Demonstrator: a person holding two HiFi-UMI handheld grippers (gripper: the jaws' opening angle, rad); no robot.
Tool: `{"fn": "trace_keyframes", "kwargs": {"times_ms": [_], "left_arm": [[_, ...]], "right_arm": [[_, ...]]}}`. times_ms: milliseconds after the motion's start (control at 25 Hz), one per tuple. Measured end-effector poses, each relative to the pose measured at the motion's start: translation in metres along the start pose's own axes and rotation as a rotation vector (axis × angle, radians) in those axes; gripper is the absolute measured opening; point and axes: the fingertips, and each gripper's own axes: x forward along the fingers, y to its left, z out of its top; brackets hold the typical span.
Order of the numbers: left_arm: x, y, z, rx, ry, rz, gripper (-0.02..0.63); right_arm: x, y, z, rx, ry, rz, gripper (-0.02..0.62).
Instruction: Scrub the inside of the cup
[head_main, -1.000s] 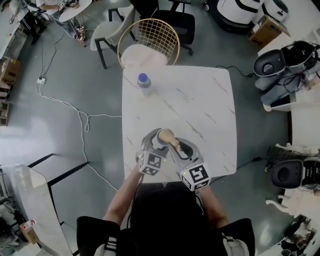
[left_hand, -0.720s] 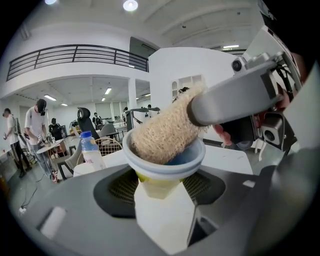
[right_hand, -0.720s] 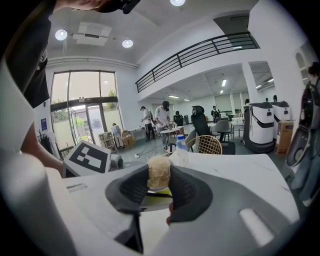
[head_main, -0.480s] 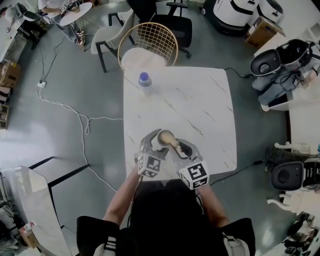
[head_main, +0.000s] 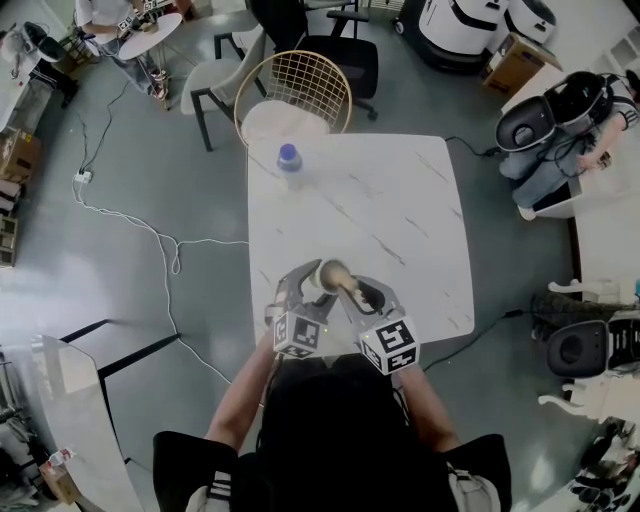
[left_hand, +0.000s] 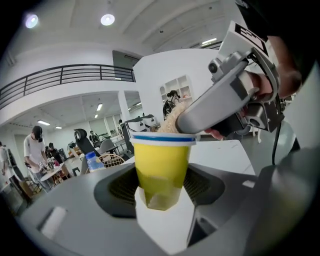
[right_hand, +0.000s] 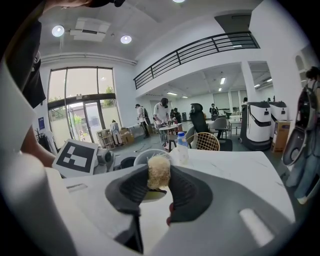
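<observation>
A white marble table and gold wire chair stand on grey floor beneath a railed balcony.

Cup: yellow body, white rim with a blue stripe, roughly upright, mouth up, clamped by its lower half between the left claw jaws, over the near end of the table. Scrubber: tan, fibrous, loofah-like wad, pinched between the right claw jaws. It sits at the cup's mouth with its top poking above the rim; can't tell how deep it reaches inside.
</observation>
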Motion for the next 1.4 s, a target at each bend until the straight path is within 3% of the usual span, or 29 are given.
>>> {"fn": "trace_keyframes", "kwargs": {"times_ms": [440,920,1400], "left_arm": [[-0.019,0.001,-0.003,0.12,0.02,0.032,0.275],[-0.028,0.003,-0.005,0.088,0.009,0.05,0.275],[-0.029,-0.008,-0.003,0.062,-0.008,0.018,0.275]], "right_arm": [[0.001,0.024,0.005,-0.014,0.009,0.014,0.11],[-0.001,0.039,0.001,-0.015,0.022,0.046,0.11],[-0.009,0.025,-0.002,0.006,0.038,0.021,0.11]]}}
